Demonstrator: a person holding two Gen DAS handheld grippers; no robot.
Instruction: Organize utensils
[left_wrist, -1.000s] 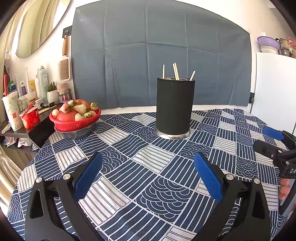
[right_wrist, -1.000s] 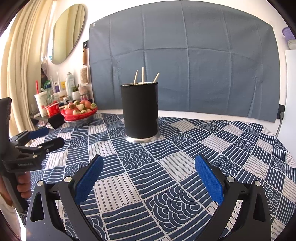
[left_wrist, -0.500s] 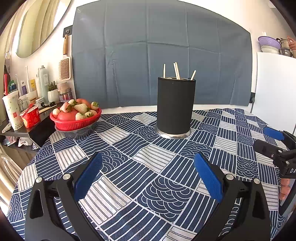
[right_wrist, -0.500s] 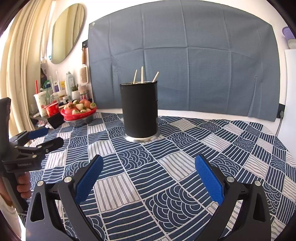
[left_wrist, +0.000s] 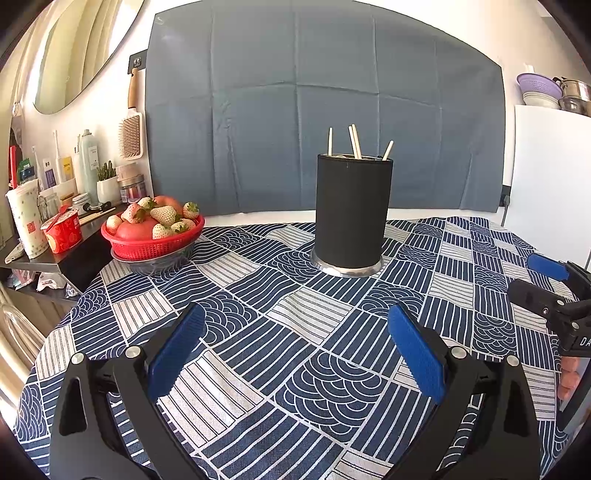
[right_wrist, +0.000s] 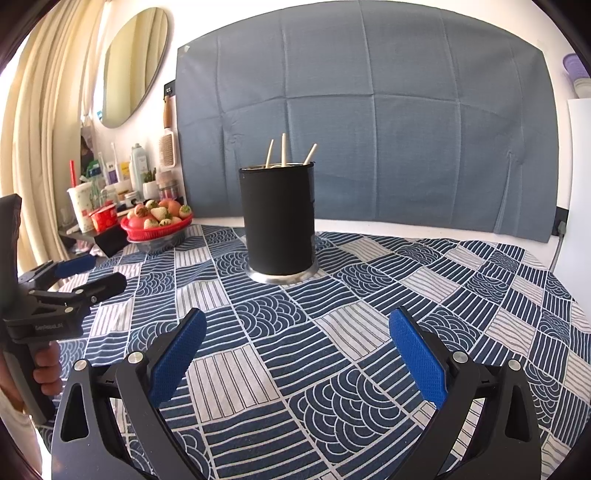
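A black cylindrical utensil holder (left_wrist: 351, 210) with a metal base stands upright at the far middle of the table; it also shows in the right wrist view (right_wrist: 277, 218). Several pale chopstick tips (left_wrist: 355, 142) stick out of its top, and show in the right wrist view (right_wrist: 283, 149) too. My left gripper (left_wrist: 295, 350) is open and empty, held above the cloth in front of the holder. My right gripper (right_wrist: 295, 354) is open and empty, also short of the holder. Each gripper shows at the edge of the other's view, the right (left_wrist: 546, 284) and the left (right_wrist: 77, 277).
A blue and white patterned cloth (left_wrist: 295, 314) covers the round table. A red basket of strawberries and fruit (left_wrist: 153, 230) sits at the far left. A side shelf (left_wrist: 55, 236) holds cups and bottles. A white cabinet (left_wrist: 550, 166) stands at the right.
Both grippers have eased back slightly and stay open. The holder and the chopsticks have not moved.
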